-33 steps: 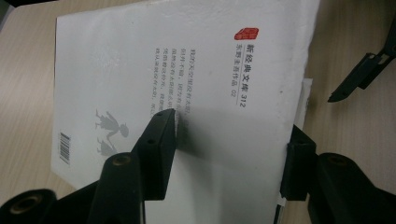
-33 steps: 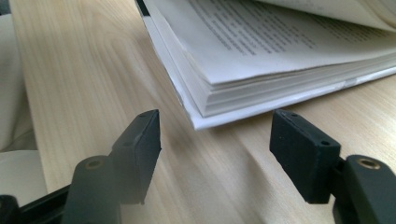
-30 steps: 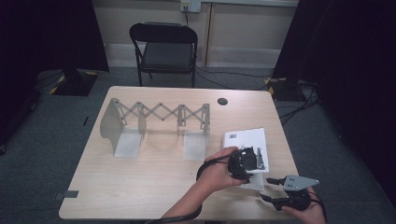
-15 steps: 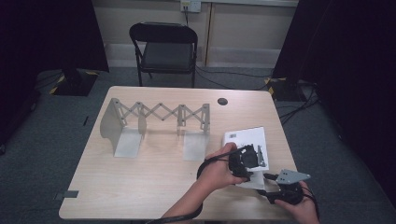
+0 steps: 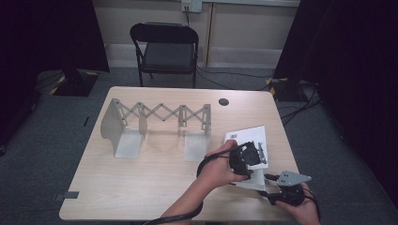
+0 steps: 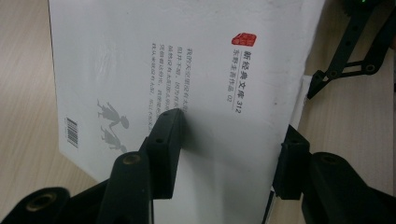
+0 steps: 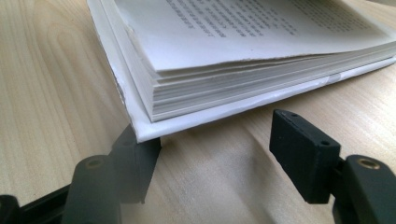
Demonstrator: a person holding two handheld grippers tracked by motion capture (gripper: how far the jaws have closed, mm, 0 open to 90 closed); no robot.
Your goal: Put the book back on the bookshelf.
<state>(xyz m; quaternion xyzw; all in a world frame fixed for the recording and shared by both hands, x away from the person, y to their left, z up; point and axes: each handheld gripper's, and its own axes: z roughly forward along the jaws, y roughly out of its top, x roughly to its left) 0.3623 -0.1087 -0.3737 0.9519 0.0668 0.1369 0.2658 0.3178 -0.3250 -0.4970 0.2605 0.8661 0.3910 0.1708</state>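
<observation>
One book [image 5: 246, 140], white-covered, flat near the right front corner of one wooden table [image 5: 155, 187]; cover partly lifted, pages fanned in the right gripper view [image 7: 243, 60]. Two grippers, one per hand. Left gripper [image 5: 248, 158] over the book's near half; jaws just closing, one pad on the white cover [image 6: 187, 84], the other at the cover's outer edge, cover pinched between them. Right gripper [image 5: 271, 183] at the table's front edge, just beside the book's near corner; jaws apart, nothing clamped, one pad tucked under that corner, the other clear on bare wood. One folding metal rack [image 5: 155, 124] with two upright end plates, well apart to the left. One dark round spot [image 5: 224, 101] near the far edge. One black chair [image 5: 164, 49] beyond the table. Wide bare wood left and front of the rack; little room between book and right edge.
</observation>
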